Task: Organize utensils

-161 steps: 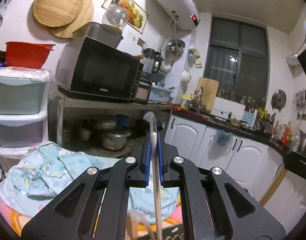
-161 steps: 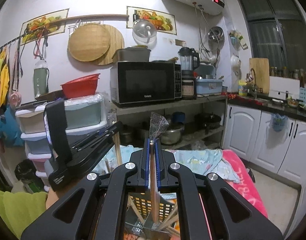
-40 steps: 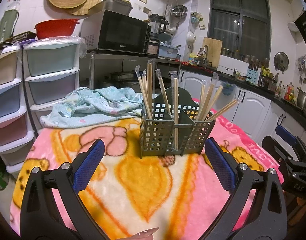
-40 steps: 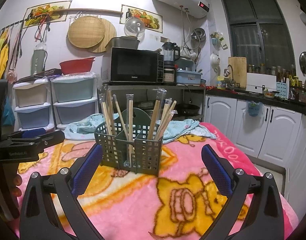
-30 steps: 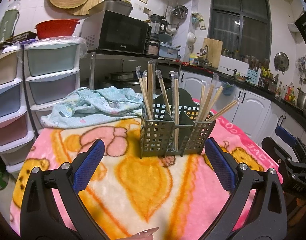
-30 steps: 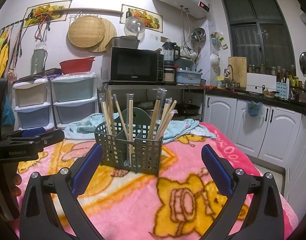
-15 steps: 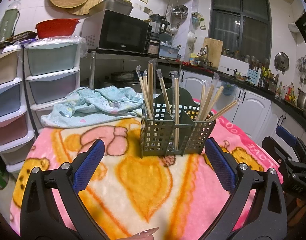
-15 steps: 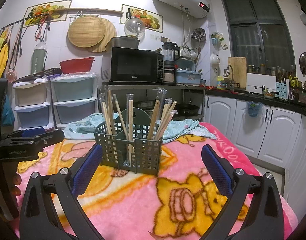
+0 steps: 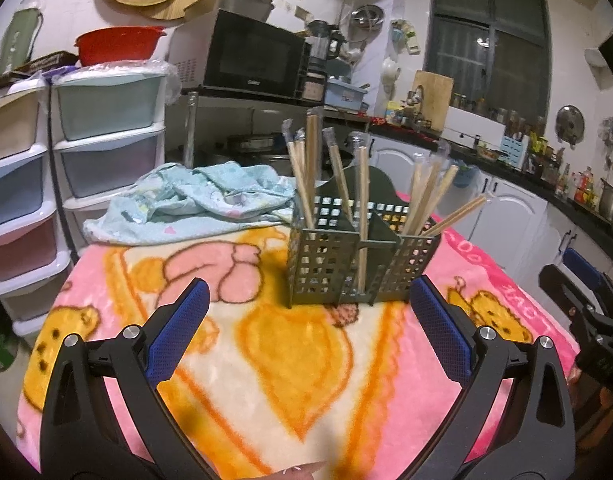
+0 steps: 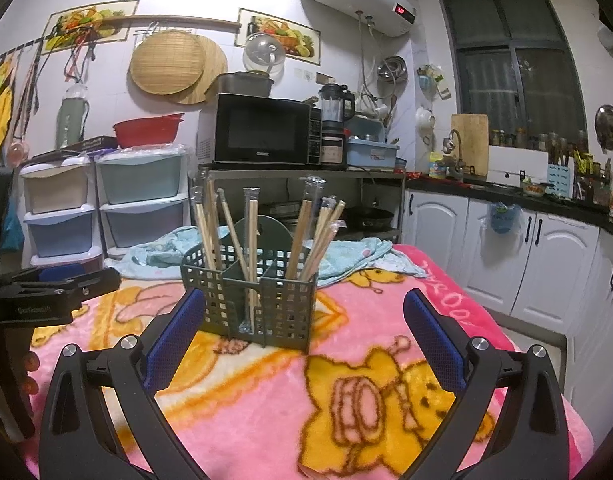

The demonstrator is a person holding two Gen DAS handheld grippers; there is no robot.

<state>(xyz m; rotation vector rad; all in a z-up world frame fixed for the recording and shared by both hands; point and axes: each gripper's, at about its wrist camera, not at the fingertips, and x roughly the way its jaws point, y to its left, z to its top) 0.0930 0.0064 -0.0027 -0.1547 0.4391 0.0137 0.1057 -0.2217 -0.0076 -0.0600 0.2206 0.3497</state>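
On the pink cartoon-print blanket, my left gripper and right gripper gape empty; wrapped wooden chopsticks fill the grey-green perforated plastic caddy (apparently sorted), so I should withdraw without nudging it.

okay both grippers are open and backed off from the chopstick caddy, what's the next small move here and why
Probably none beyond a check: stay back and look over the table. The left hand-held gripper and right hand-held gripper are both open and empty, every wrapped chopstick in view stands in the green caddy, and no loose utensil shows on the pink blanket. The sorting looks done.
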